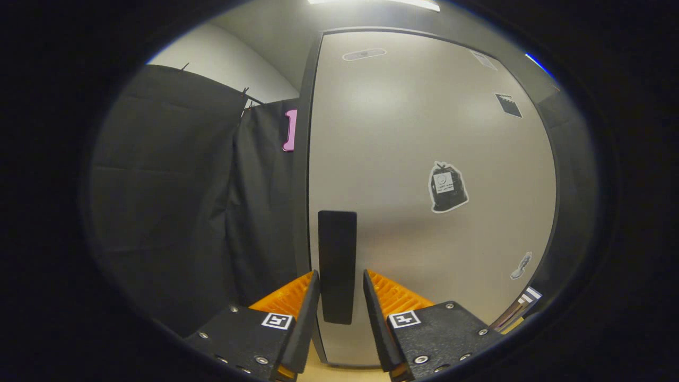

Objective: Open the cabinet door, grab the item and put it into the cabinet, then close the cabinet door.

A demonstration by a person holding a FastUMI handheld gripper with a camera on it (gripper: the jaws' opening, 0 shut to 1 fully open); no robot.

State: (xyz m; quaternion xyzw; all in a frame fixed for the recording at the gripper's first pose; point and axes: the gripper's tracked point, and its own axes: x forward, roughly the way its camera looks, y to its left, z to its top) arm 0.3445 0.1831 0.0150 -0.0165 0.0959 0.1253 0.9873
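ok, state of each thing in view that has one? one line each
cabinet door: closed, flush in its dark frame.
door handle: upright black bar, its lower part between the fingers, not clamped.
gripper: open, a finger on each side of the handle, gaps visible on both sides.
black bag sticker: stuck flat on the door.

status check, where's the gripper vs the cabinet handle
Gripper open, fingers either side of the black handle, not clamped. Cabinet door looks shut. Nothing between fingers and handle.
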